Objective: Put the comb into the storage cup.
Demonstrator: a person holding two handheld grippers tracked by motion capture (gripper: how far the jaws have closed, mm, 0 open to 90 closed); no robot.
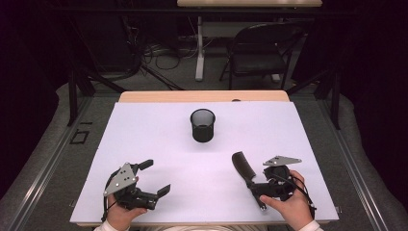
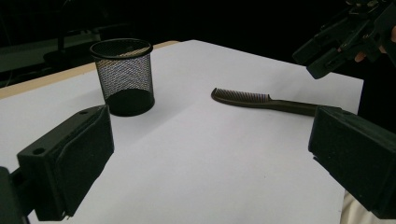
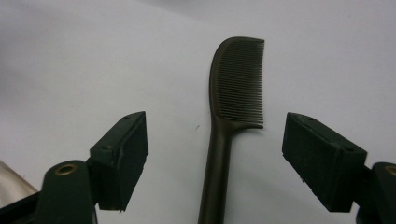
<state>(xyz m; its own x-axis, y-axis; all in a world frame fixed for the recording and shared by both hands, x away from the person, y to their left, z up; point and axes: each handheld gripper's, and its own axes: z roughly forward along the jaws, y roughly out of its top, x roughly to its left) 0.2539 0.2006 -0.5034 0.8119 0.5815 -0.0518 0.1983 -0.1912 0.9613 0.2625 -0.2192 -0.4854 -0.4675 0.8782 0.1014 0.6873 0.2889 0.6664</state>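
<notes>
A dark comb (image 1: 243, 168) lies flat on the white table top (image 1: 144, 134) at the right front, teeth end pointing away from the person. My right gripper (image 1: 256, 191) hovers over its handle. In the right gripper view the comb (image 3: 233, 93) runs up between the jaws of the right gripper (image 3: 217, 137), which stand wide on either side without touching it. A black mesh cup (image 1: 202, 125) stands upright in the middle of the table. My left gripper (image 1: 156, 176) rests open at the left front with nothing between its jaws, facing the cup (image 2: 123, 74) and comb (image 2: 261, 100).
The white sheet covers most of a wooden table, whose bare strip (image 1: 202, 96) shows at the far edge. A dark folding chair (image 1: 260, 48) and cables stand on the floor beyond. The right gripper (image 2: 320, 53) shows at the upper right of the left gripper view.
</notes>
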